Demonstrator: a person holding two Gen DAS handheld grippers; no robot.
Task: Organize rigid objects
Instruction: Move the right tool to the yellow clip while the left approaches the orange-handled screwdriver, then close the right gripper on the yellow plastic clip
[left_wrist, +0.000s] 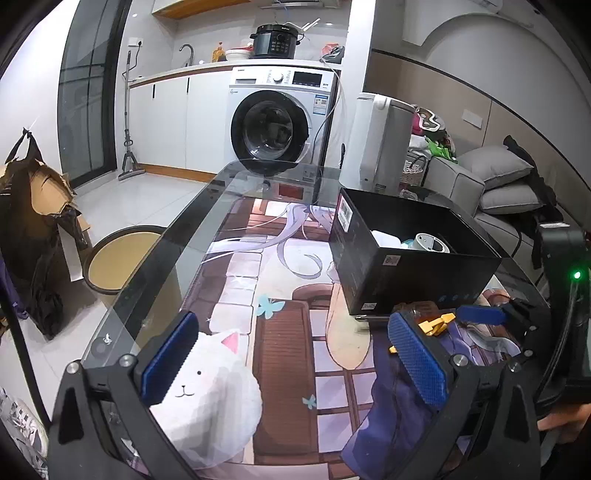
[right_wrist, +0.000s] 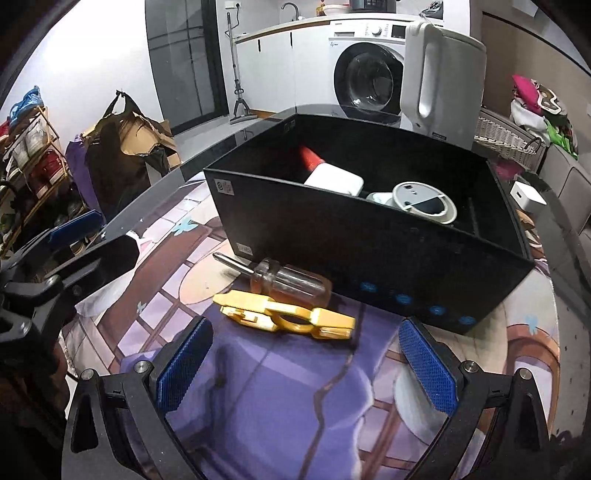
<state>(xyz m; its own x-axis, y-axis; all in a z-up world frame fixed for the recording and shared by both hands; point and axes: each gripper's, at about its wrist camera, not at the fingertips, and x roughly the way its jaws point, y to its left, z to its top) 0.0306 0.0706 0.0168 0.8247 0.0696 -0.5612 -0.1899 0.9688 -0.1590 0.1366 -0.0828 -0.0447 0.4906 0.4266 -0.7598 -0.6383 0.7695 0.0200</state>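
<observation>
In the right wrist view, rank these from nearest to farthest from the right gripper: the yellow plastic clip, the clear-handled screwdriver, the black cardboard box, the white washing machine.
From the right gripper:
1. Yellow plastic clip, on the mat just ahead of the fingers.
2. Clear-handled screwdriver, directly behind the clip, lying against the box.
3. Black cardboard box, further back, ahead and slightly right.
4. White washing machine, far off across the room.

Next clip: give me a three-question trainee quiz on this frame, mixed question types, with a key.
1. True or false: the right gripper is shut on the yellow clip.
2. Which lies nearer the black box: the clear-handled screwdriver or the clip?
3. Multiple choice. The round white device is: A) on the mat, B) inside the box, C) held in the left gripper.

Key: 1 false, both grippers are open and empty; 2 the screwdriver; 3 B.
</observation>
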